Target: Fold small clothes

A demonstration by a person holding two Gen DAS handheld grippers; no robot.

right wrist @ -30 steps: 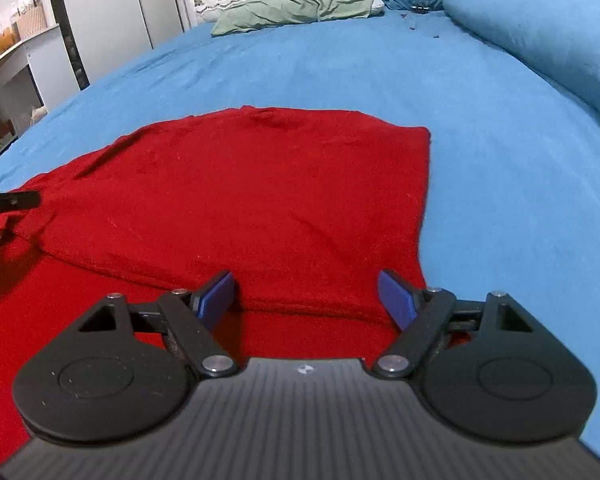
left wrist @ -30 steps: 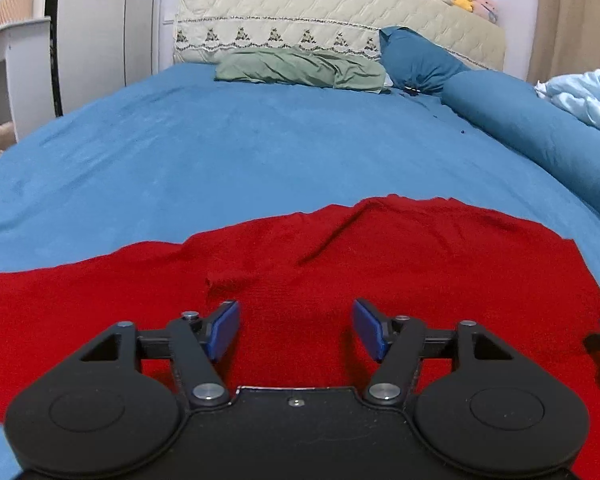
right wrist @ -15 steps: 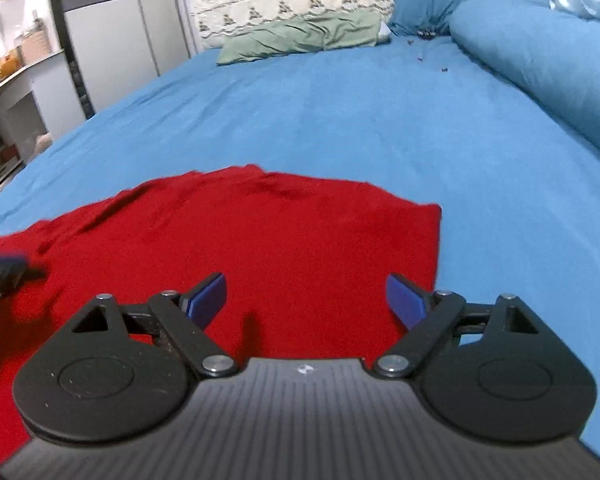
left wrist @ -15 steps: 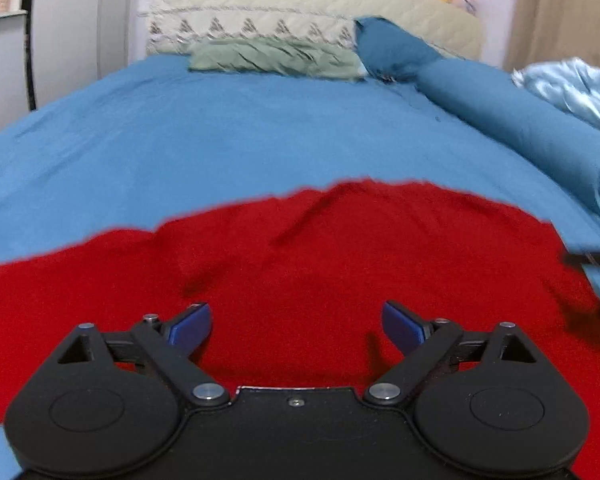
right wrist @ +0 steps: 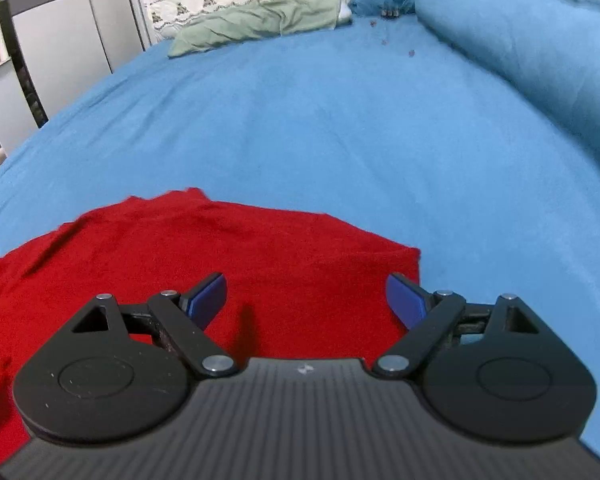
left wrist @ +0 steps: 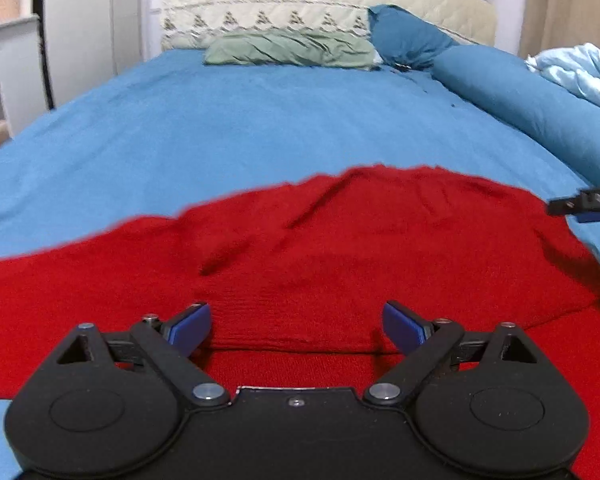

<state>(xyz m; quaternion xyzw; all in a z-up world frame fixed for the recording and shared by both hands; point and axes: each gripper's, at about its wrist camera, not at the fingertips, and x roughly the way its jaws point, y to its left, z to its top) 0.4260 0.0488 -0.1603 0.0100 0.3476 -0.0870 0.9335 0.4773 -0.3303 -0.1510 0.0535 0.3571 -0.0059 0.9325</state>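
Observation:
A red knit garment (left wrist: 340,248) lies spread on the blue bed sheet, with a folded layer on top whose edge runs just ahead of my left gripper. My left gripper (left wrist: 296,326) is open and empty above its near part. In the right wrist view the garment (right wrist: 228,256) shows its right corner, and my right gripper (right wrist: 306,300) is open and empty above that corner. The tip of the right gripper (left wrist: 584,204) shows at the right edge of the left wrist view.
The blue sheet (left wrist: 260,128) stretches back to a green pillow (left wrist: 292,48), a blue pillow (left wrist: 408,36) and a quilted headboard (left wrist: 300,8). A long blue bolster (left wrist: 532,108) and pale blue duvet (left wrist: 580,72) lie on the right. A wardrobe (right wrist: 68,40) stands left.
Both grippers have lifted and drawn back from the garment, so more blue sheet shows beyond it. The left jaws have opened wider. The garment stays flat.

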